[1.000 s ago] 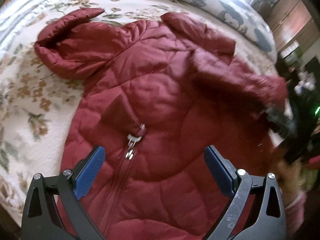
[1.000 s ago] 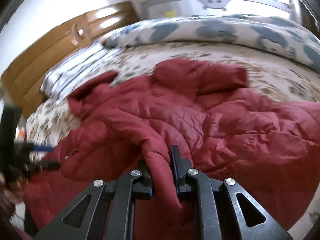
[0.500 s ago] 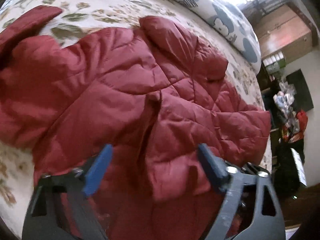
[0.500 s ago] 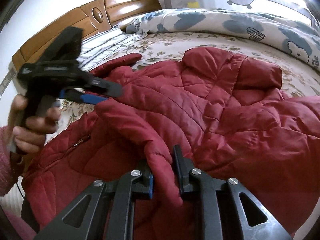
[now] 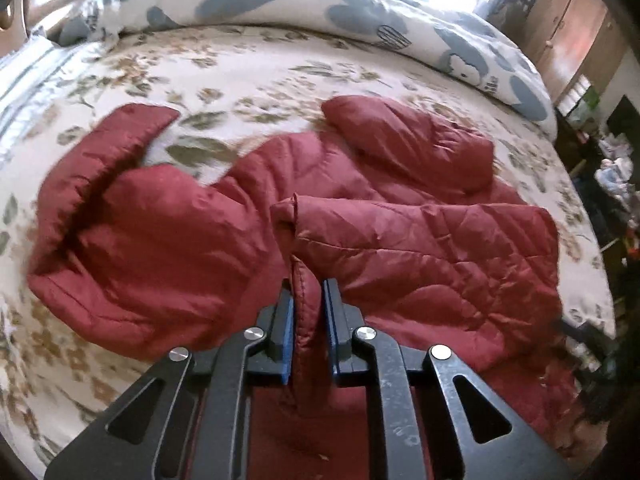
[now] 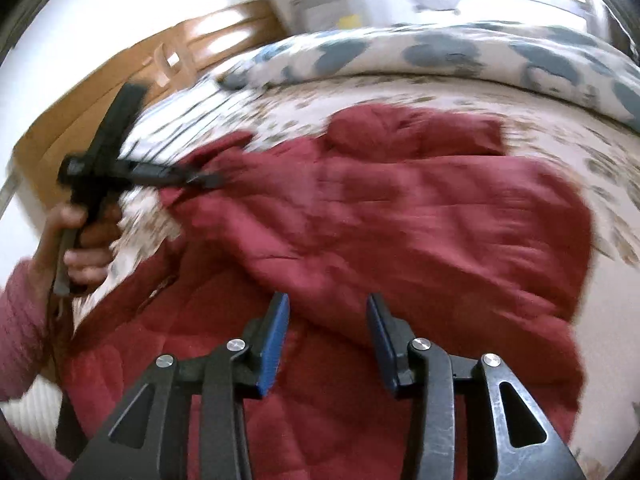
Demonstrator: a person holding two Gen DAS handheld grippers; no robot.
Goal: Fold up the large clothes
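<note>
Blue-padded jaws of the left gripper (image 5: 308,300) are seen clamped on a stitched fold of the dark red quilted jacket (image 5: 400,248), the pinched ridge of fabric standing up between the pads. In the right wrist view, the right gripper (image 6: 328,322) is caught with its jaws opening; jacket fabric is seen below and between the pads, but it is not pressed by them. A hand (image 6: 86,248) in a pink knitted sleeve (image 6: 20,320) is seen at the left of that view, wrapped around the handle of the left gripper. The jacket is spread over the floral bedspread (image 5: 260,76), one sleeve folded across the body. Farther back, a white and blue duvet (image 5: 280,0) is bunched along the bed, and a wooden headboard (image 6: 120,68) is seen behind it.
</note>
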